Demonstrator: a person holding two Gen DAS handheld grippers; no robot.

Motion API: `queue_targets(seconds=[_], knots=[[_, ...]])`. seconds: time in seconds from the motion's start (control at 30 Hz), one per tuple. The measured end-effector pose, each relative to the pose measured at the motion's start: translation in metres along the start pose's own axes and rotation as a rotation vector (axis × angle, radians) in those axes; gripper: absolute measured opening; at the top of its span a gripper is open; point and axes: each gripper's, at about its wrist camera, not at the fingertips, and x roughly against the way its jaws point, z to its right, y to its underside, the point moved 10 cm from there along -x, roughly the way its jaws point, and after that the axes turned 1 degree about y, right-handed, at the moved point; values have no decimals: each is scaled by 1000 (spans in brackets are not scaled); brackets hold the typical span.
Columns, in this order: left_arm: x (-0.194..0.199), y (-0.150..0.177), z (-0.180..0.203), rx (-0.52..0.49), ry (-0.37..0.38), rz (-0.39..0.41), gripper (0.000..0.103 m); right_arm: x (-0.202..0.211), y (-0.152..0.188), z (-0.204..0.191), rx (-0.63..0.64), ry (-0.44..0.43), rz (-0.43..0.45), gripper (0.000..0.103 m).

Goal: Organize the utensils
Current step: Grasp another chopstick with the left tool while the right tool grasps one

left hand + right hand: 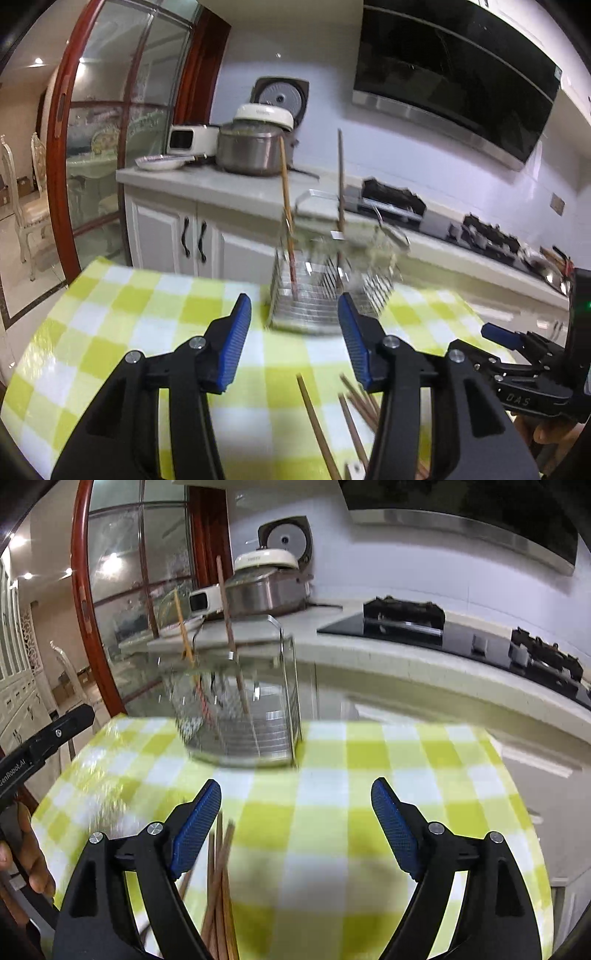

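A wire utensil basket (325, 291) stands on the checked tablecloth (147, 314), holding two upright chopsticks (286, 206). Loose chopsticks (219, 886) lie on the cloth nearer than the basket. The left gripper (295, 343) is partly spread and empty; the right gripper (295, 827) gapes wide, empty.

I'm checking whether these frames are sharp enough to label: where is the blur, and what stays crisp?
Left wrist view: the wire utensil rack is smeared, while the left hand-held gripper is crisp. Right wrist view: the rack and checked tablecloth streak with motion, and the right hand-held gripper is sharp; fisheye bends the countertop.
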Motion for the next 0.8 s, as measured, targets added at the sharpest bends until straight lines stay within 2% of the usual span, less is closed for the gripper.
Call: queue_targets(seconds=[0.23,0.37,0.5,0.6,0.8], knots=[[13,40,18,-43,39,-95,48,6,50,-4,11,-18,-105,78],[11,70,21,-53,51,-187,47,5,72,-13,28,-28,-161,78],[-3,101,18,-53,44,-314,47,0,81,-18,52,-18,-191,78],[-12,118,18,-50,47,-379,39,-5,86,-19,74,-4,-215,78],[-27,135,19,-68,38,-448,29,-12,93,-18,84,-12,-254,76]])
